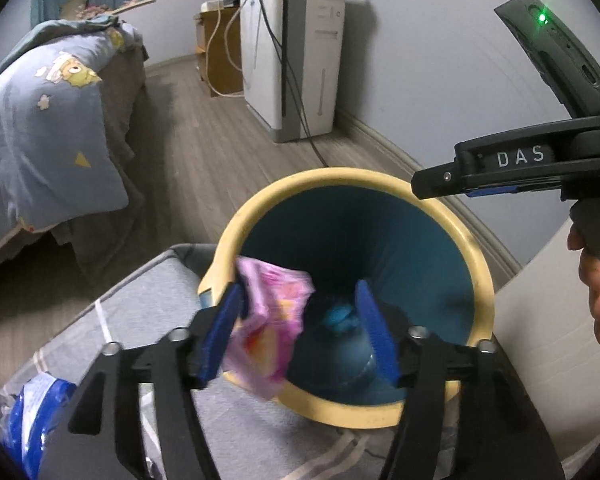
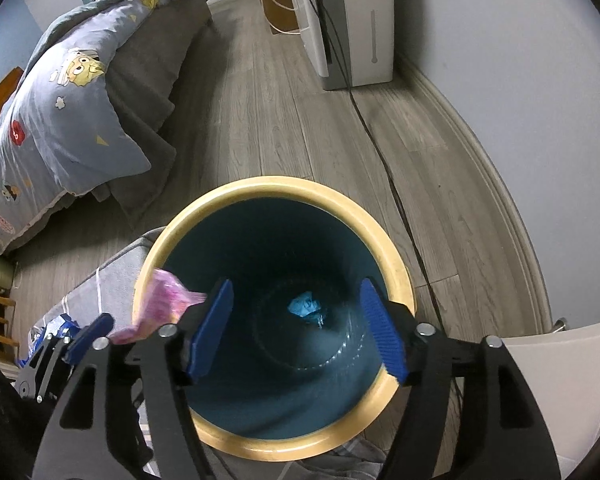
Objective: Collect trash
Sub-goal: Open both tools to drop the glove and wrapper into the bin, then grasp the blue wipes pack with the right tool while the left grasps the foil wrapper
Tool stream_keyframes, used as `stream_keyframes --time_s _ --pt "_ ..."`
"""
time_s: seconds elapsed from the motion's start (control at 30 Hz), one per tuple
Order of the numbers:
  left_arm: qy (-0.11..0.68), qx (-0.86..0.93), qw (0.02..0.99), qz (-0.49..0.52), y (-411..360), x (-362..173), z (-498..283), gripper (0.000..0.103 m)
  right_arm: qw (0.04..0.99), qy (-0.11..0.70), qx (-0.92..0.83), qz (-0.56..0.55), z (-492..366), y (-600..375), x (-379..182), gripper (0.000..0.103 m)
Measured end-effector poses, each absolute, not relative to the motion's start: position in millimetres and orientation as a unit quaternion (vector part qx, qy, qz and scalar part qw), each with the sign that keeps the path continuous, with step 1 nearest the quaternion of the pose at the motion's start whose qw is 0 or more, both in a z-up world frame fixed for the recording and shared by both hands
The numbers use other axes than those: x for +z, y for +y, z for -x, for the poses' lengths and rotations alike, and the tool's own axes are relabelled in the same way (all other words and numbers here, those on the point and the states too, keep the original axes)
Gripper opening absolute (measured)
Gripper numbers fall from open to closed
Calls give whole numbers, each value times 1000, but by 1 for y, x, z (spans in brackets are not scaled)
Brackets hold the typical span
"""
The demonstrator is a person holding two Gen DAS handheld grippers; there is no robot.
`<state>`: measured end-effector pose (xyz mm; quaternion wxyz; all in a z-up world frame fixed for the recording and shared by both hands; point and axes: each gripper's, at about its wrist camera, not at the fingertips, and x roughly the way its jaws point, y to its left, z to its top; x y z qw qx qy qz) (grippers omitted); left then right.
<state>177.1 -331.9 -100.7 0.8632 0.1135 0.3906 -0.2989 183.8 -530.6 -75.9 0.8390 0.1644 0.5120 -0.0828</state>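
Note:
A teal bin with a cream rim (image 1: 472, 256) (image 2: 396, 264) stands on the floor below both grippers. My left gripper (image 1: 300, 332) is open over its near-left rim; a crumpled pink wrapper (image 1: 268, 320) hangs against its left finger, blurred. The wrapper also shows in the right wrist view (image 2: 160, 304) at the bin's left rim. My right gripper (image 2: 296, 328) is open and empty above the bin mouth. A clear plastic bottle with a blue crumpled piece (image 2: 306, 306) (image 1: 340, 316) lies at the bin's bottom.
A grey cushion (image 1: 140, 320) with a blue and white packet (image 1: 40, 412) lies to the left of the bin. A bed with a blue quilt (image 2: 60, 120) stands at the left. A white appliance (image 1: 300, 60) and a black cable (image 2: 384, 160) are near the wall.

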Motion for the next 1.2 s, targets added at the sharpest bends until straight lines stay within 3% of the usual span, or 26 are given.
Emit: stream_keyframes --time_s 0.17,0.37,0.97,1.2 --pt "384 -296 868 -109 -324 -96 -175 81 842 506 -88 -164 -182 -531 -71 79" --pt "377 -276 878 -100 -297 -79 -169 91 848 499 -87 -155 -181 -525 -61 95" --pt "334 -100 934 -74 -82 25 -143 97 875 474 -24 -100 -188 -413 -13 97" --pt "329 -44 942 -45 -20 25 -125 97 872 481 19 -91 -185 -345 -8 97"
